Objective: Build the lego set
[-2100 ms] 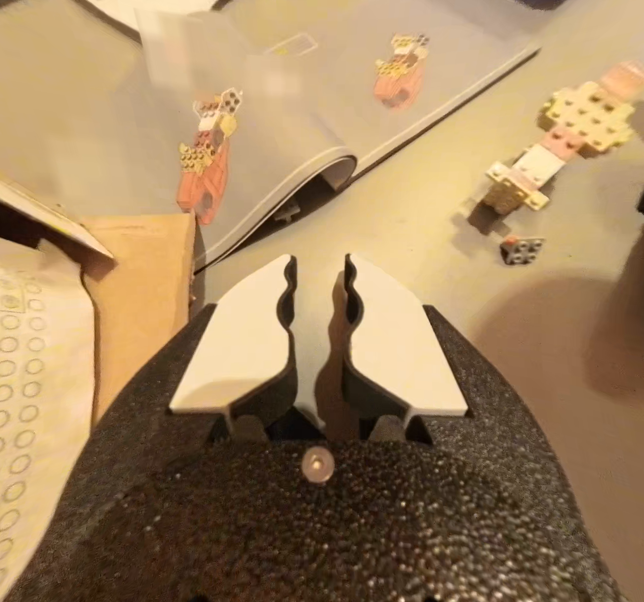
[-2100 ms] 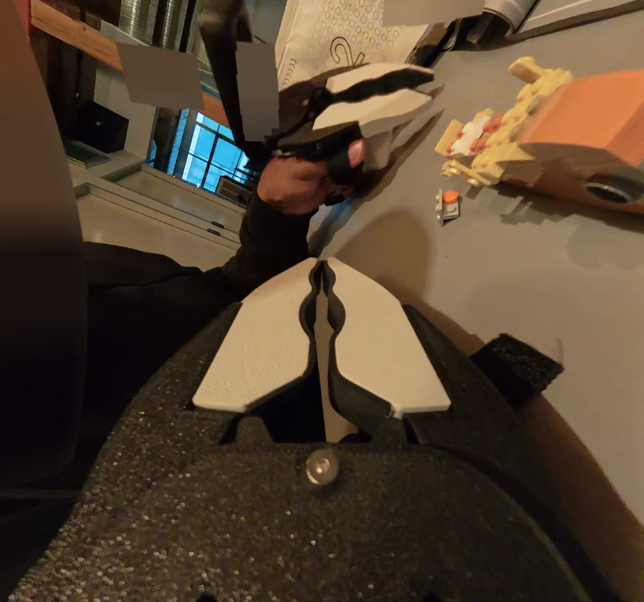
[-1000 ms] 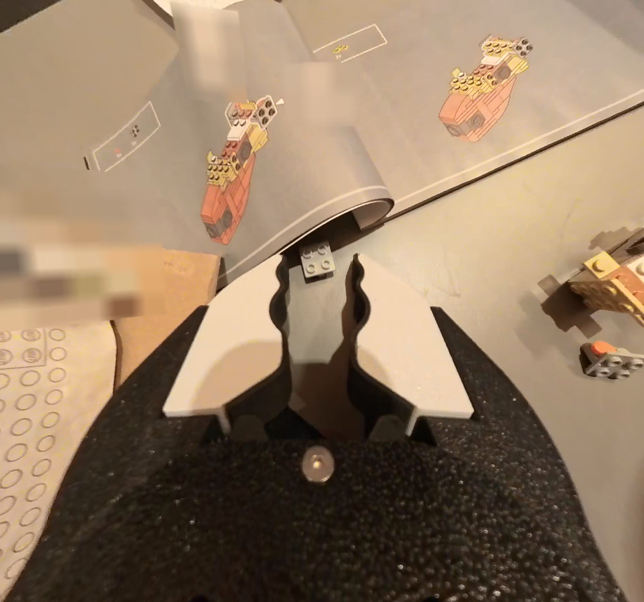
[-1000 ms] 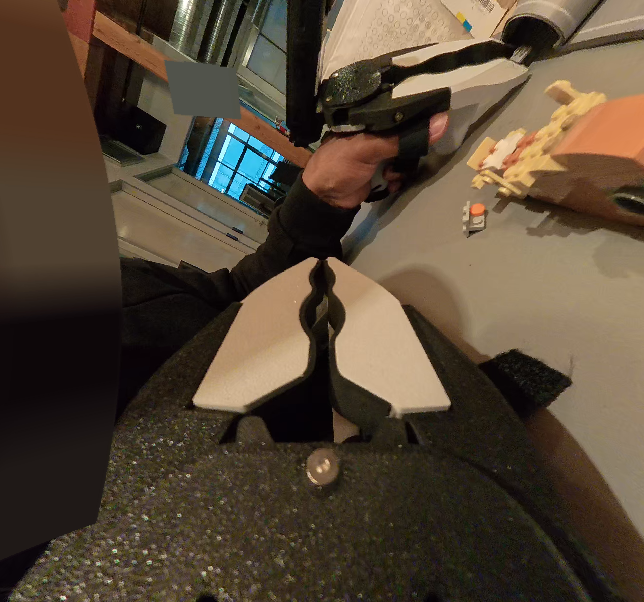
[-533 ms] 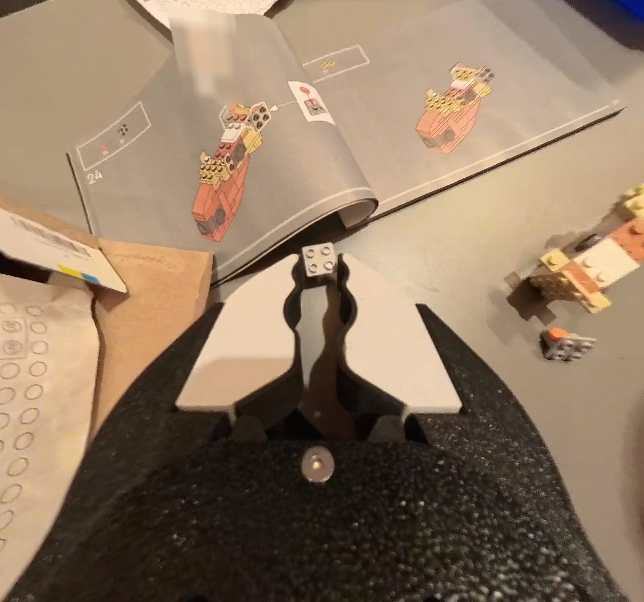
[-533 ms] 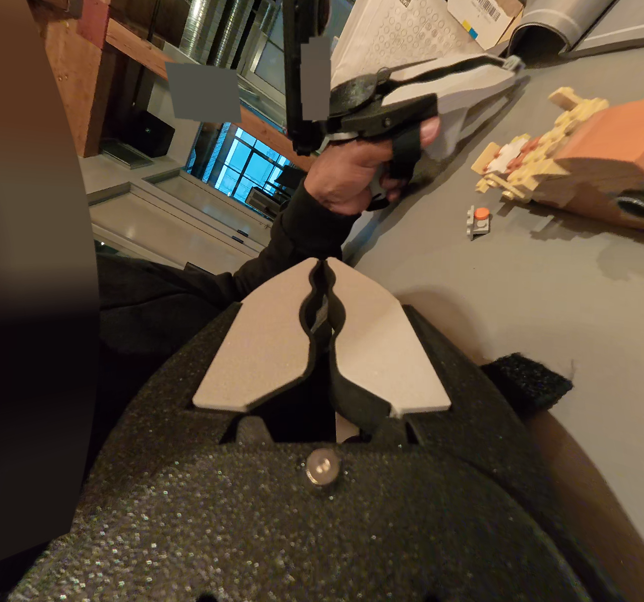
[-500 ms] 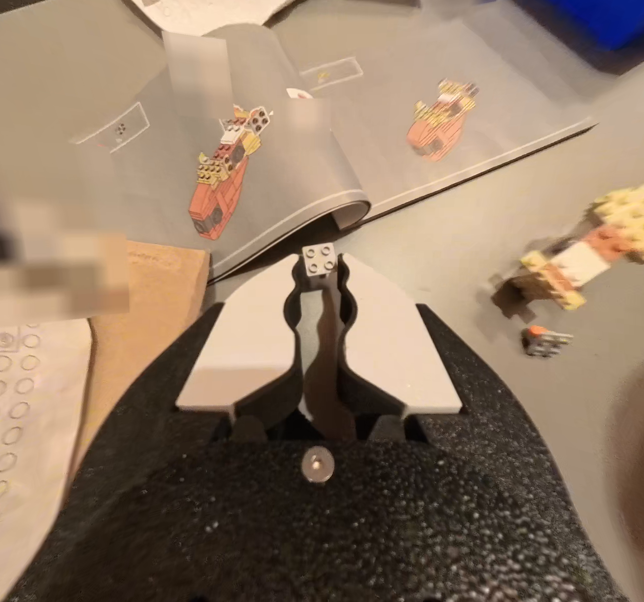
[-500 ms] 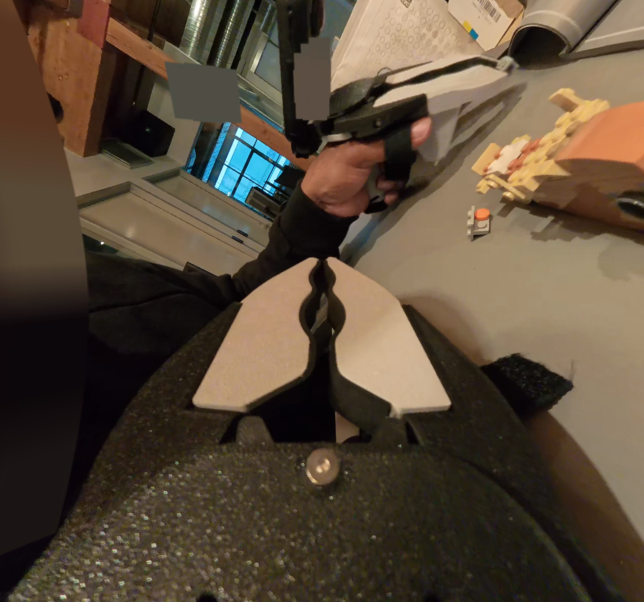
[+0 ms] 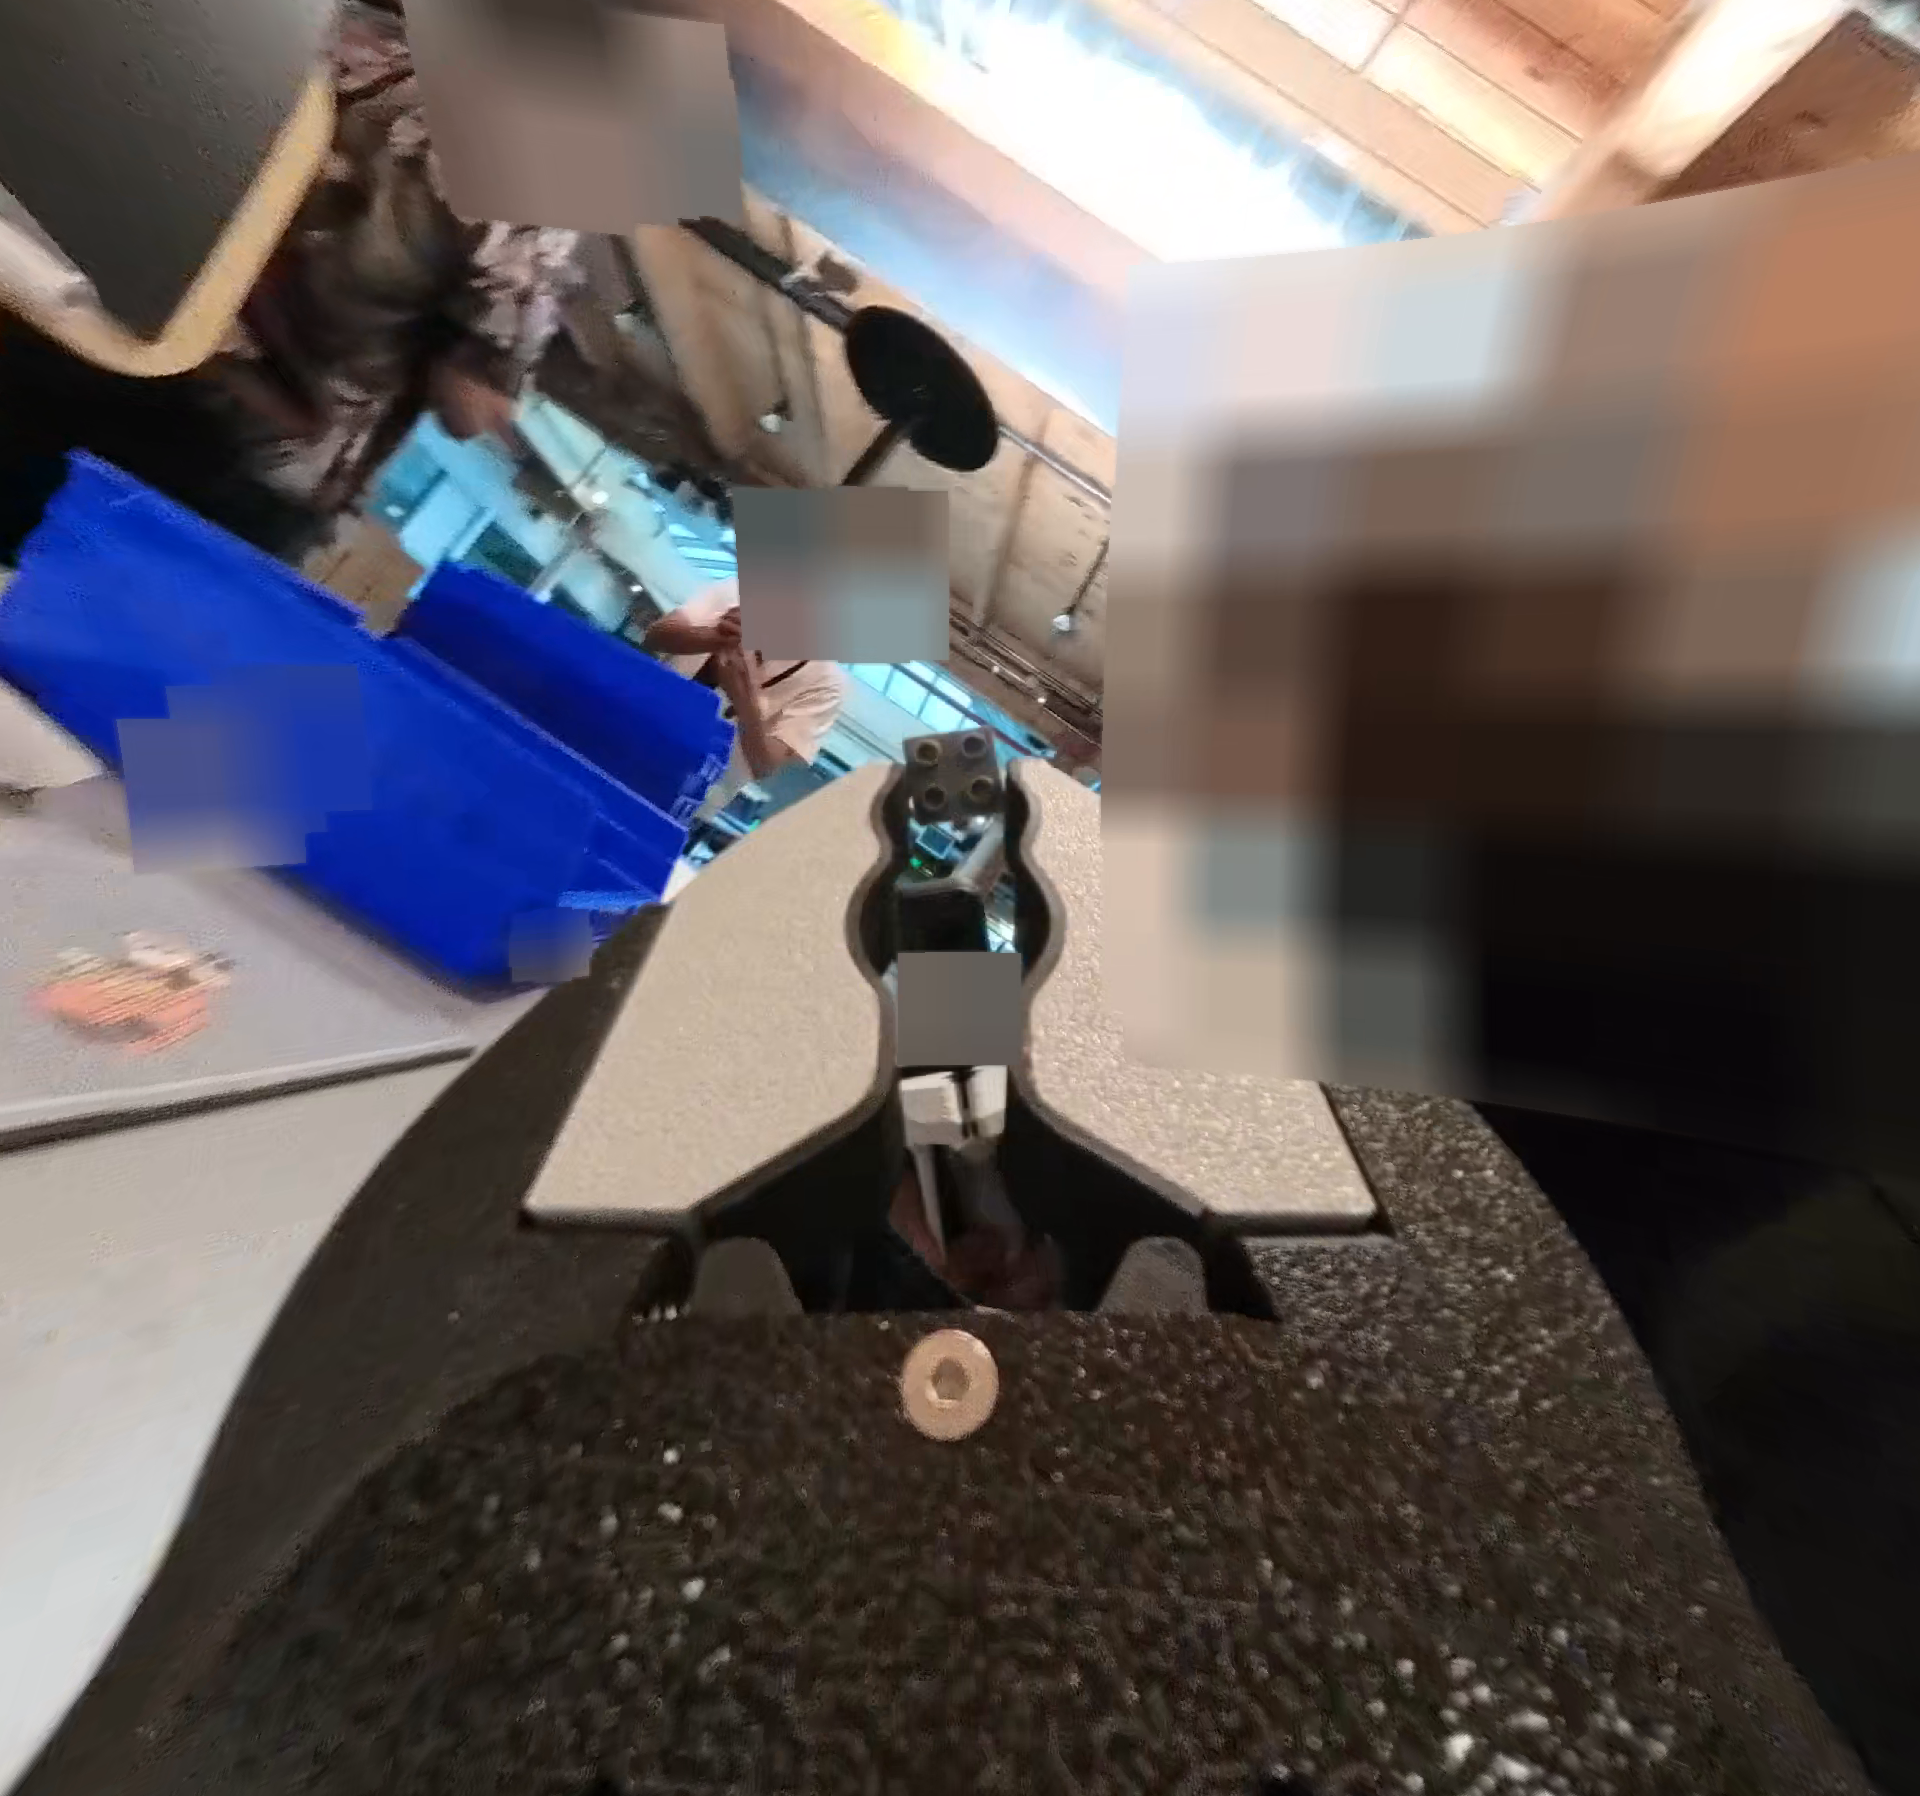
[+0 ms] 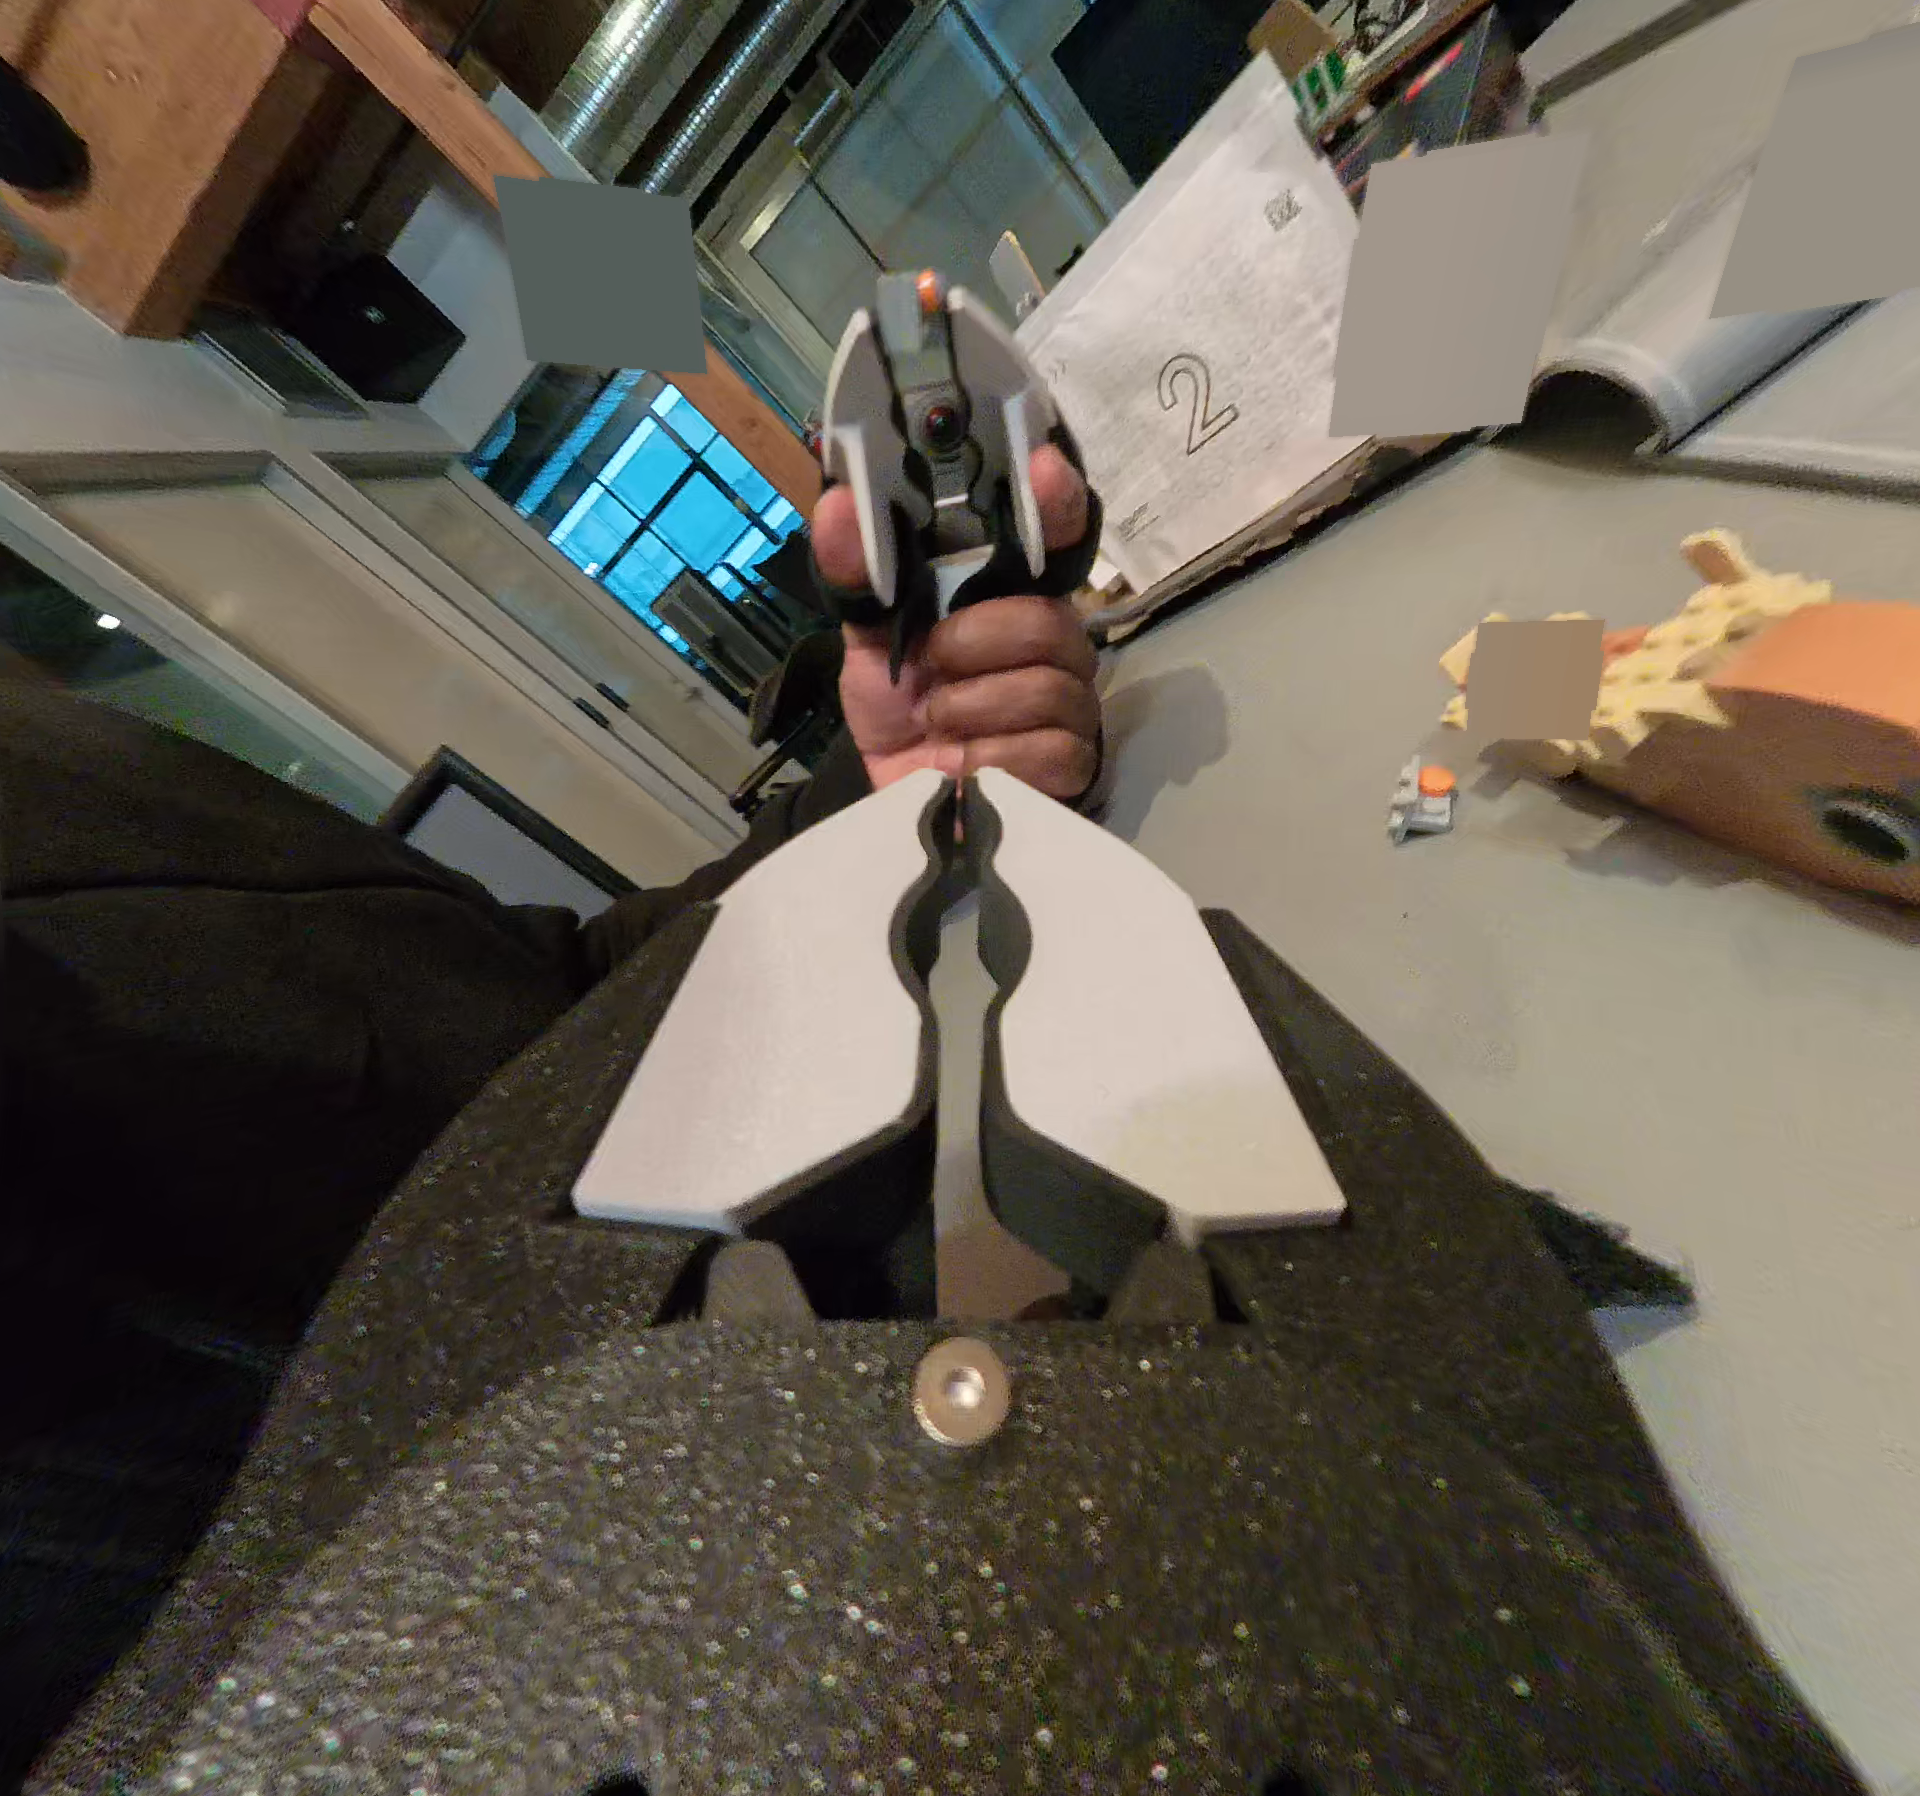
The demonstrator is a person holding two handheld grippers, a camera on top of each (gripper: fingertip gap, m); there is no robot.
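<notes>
My left gripper (image 9: 951, 767) is shut on a small grey 2x2 plate (image 9: 945, 790), lifted off the table and tilted up toward the room. In the right wrist view the left gripper (image 10: 923, 307) faces my camera, held in a hand, with the grey plate (image 10: 904, 312) at its tips and an orange spot on top. My right gripper (image 10: 961, 790) is shut with nothing visible in it, just below that hand. The tan and orange lego model (image 10: 1787, 707) lies on the grey table (image 10: 1351, 1019) at the right. A small grey piece with an orange stud (image 10: 1421, 796) lies beside it.
The open instruction booklet (image 10: 1704, 375) and a white paper bag (image 10: 1195, 375) lie at the table's far side. The booklet also shows in the left wrist view (image 9: 208, 1019), with blue bins (image 9: 416, 770) behind it. People stand in the background. My hands' fingertips stand some 12 cm from each other.
My left gripper closed on the grey plate by the booklet, lifted it and swung up to face the right gripper. The right gripper stayed shut and barely moved.
</notes>
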